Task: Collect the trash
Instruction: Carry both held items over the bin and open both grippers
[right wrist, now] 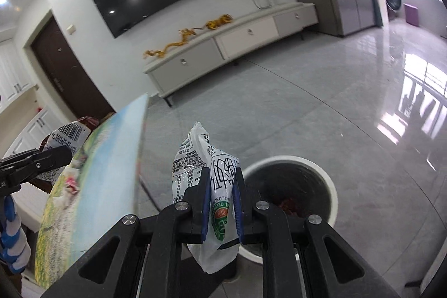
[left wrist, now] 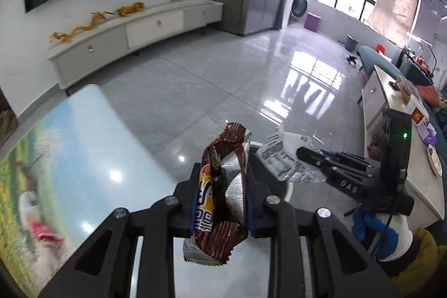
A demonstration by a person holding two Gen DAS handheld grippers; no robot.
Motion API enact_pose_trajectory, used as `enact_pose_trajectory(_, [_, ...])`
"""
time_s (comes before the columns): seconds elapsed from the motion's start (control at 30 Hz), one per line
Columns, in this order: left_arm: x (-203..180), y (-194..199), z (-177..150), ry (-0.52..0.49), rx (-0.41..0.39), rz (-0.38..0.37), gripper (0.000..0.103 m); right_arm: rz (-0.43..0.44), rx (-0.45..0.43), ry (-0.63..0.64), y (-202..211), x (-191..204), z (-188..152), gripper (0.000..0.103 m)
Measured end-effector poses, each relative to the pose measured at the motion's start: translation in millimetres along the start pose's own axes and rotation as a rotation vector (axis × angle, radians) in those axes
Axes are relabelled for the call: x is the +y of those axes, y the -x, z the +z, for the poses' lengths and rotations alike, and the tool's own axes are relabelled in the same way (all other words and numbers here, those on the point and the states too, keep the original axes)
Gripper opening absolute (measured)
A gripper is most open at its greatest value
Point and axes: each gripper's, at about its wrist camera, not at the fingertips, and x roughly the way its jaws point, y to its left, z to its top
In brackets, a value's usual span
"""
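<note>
Crinkled brown foil wrapper [left wrist: 223,186] and glossy white plastic wrapper [right wrist: 215,186], both pinched.

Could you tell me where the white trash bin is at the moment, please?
In the right wrist view the white trash bin stands on the grey floor, just right of and beyond the right gripper.

The bin [right wrist: 290,186] stands open-mouthed on the floor [right wrist: 321,102] at lower centre-right of the right wrist view, nothing across its rim; red scraps lie deep inside. The bench [right wrist: 106,172] edge rises close on its left, blocking that side. Beyond and right, bare floor runs clear to the TV cabinet [right wrist: 223,46]. In the left wrist view, the right tool [left wrist: 304,155] hangs over the bin's mouth at centre-right.
</note>
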Motion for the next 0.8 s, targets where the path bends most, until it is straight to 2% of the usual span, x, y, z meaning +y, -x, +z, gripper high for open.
enact_pose_trajectory(0.27, [-28, -77, 27, 0.045, 0.067, -0.116, 0.033, -0.066, 0.056, -0.079, -39, -52, 4, 0.017])
enact_pose_trajectory(0.3, [-28, -84, 28, 0.050, 0.071, -0.120, 0.040, -0.075, 0.061, -0.078, -44, -55, 5, 0.017])
enact_pose_trajectory(0.33, [-29, -89, 29, 0.060, 0.073, -0.130, 0.051, -0.085, 0.067, -0.077, -48, -57, 5, 0.017])
enact_pose_trajectory(0.4, [-27, -91, 30, 0.077, 0.067, -0.139, 0.061, -0.107, 0.083, -0.076, -56, -61, 5, 0.022])
enact_pose_trajectory(0.47, [-26, -90, 30, 0.089, 0.054, -0.149, 0.061, -0.118, 0.091, -0.070, -61, -60, 4, 0.028])
enact_pose_trajectory(0.57, [-23, -80, 25, 0.093, 0.041, -0.134, 0.062, -0.138, 0.101, -0.056, -63, -57, 4, 0.037])
enact_pose_trajectory(0.63, [-18, -71, 22, 0.096, 0.029, -0.111, 0.062, -0.143, 0.092, -0.045, -58, -52, 4, 0.047])
enact_pose_trajectory(0.8, [-7, -31, 10, 0.102, -0.040, 0.006, 0.062, -0.142, 0.056, -0.012, -40, -27, 9, 0.051])
